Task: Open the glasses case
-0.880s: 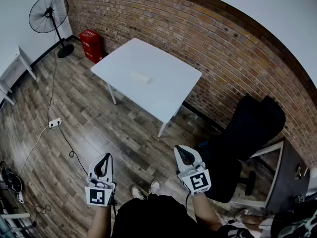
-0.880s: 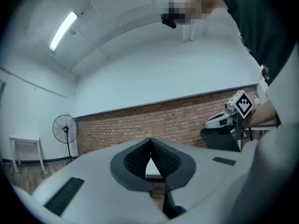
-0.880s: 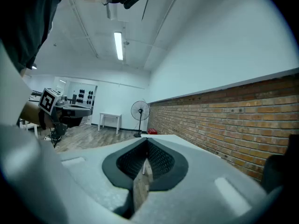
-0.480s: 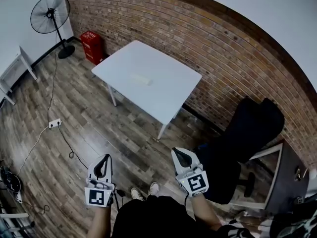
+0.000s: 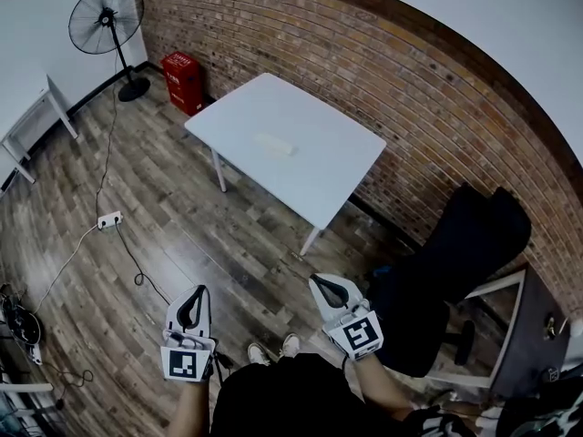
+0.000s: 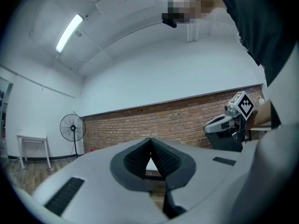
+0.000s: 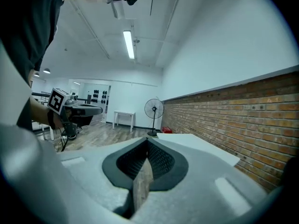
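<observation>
One case (image 5: 275,144), pale and long, lies flat near the middle of the white surface (image 5: 323,176); it shows too small to tell how its lid sits. The surface stands on thin legs on the wood floor (image 5: 155,198), its far edges close to the brick wall (image 5: 383,71). Off its far left corner a red box (image 5: 185,82) sits against the wall, and a fan (image 5: 107,18) on a stand is just beside that, in the room's corner. A power strip (image 5: 110,219) lies on the floor to the left, with a cable running from it. A black chair (image 5: 465,244) stands to the right of the surface, near the wall.

Both tools are well apart from the case, held low and close to the person, above the shoes (image 5: 273,348). The left tool (image 5: 195,291) has its jaws together: in the left gripper view the ribbed pads meet at the tips, it is empty, and it points across the room at the wall. The right tool (image 5: 316,281) is closed too, pads pressed tip to tip and empty; in the right gripper view the surface's near edge and the fan lie ahead of it. Each tool shows at the side of the other's view, marker cube up
</observation>
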Action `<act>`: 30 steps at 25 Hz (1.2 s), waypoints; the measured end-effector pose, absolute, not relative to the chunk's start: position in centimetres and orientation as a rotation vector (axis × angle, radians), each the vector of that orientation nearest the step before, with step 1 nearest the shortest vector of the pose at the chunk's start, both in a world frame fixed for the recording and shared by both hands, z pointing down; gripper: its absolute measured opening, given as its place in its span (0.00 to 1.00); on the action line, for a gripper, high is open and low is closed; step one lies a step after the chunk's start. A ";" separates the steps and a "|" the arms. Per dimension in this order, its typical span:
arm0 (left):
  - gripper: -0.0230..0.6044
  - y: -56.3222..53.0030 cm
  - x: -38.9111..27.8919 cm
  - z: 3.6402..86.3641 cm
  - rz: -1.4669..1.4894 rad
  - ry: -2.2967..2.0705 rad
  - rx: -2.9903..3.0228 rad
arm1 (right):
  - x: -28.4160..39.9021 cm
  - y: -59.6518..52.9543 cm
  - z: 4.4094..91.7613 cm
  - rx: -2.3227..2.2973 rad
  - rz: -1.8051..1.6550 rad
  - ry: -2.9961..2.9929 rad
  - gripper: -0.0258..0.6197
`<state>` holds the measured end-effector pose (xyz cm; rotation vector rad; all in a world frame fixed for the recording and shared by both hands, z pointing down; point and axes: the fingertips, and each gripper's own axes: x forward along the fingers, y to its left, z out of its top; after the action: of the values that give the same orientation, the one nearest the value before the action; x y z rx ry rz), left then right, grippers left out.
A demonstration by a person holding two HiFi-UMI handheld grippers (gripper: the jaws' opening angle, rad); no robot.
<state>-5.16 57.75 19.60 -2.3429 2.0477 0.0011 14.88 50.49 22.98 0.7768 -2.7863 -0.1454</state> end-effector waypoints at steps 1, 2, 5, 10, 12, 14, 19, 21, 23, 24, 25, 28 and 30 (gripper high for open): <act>0.05 58.3 -6.0 19.9 0.005 2.063 -2.341 | 14.0 50.8 23.0 0.746 -0.185 -2.777 0.05; 0.05 58.7 -6.7 20.4 -0.001 2.080 -2.343 | 13.1 51.0 23.0 0.723 -0.205 -2.767 0.05; 0.05 58.9 -8.3 21.1 -0.067 2.094 -2.350 | 11.3 51.6 22.7 0.702 -0.223 -2.762 0.05; 0.05 59.0 -9.0 22.1 0.006 2.082 -2.382 | 10.2 52.0 24.1 0.703 -0.193 -2.736 0.05; 0.05 58.4 -9.6 22.5 0.004 2.083 -2.387 | 10.0 51.3 24.5 0.716 -0.173 -2.738 0.05; 0.05 57.1 -10.1 22.7 0.004 2.081 -2.386 | 9.8 49.6 24.5 0.739 -0.175 -2.748 0.05; 0.05 52.2 -10.6 23.4 -0.039 2.060 -2.405 | 9.6 44.0 25.7 0.808 -0.105 -2.750 0.05; 0.05 49.6 -10.7 23.4 -0.056 2.056 -2.417 | 9.3 41.0 26.0 0.841 -0.051 -2.758 0.05; 0.05 46.4 -11.0 23.5 -0.081 2.048 -2.430 | 8.8 37.8 25.9 0.855 -0.031 -2.773 0.05; 0.05 44.7 -11.1 23.4 -0.090 2.041 -2.432 | 8.5 36.1 25.8 0.855 -0.034 -2.781 0.05; 0.05 42.8 -11.1 23.2 -0.096 2.031 -2.431 | 8.3 34.4 25.8 0.851 -0.039 -2.788 0.05; 0.05 37.0 -10.4 22.2 -0.105 1.995 -2.431 | 8.4 29.3 26.1 0.843 -0.020 -2.791 0.05; 0.05 33.3 -9.7 21.5 -0.104 1.977 -2.436 | 8.6 26.2 26.1 0.822 -0.024 -2.798 0.05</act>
<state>-9.70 33.27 21.53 -2.4360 1.9771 -0.1044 8.58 26.16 26.09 0.8215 -2.7984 -0.0235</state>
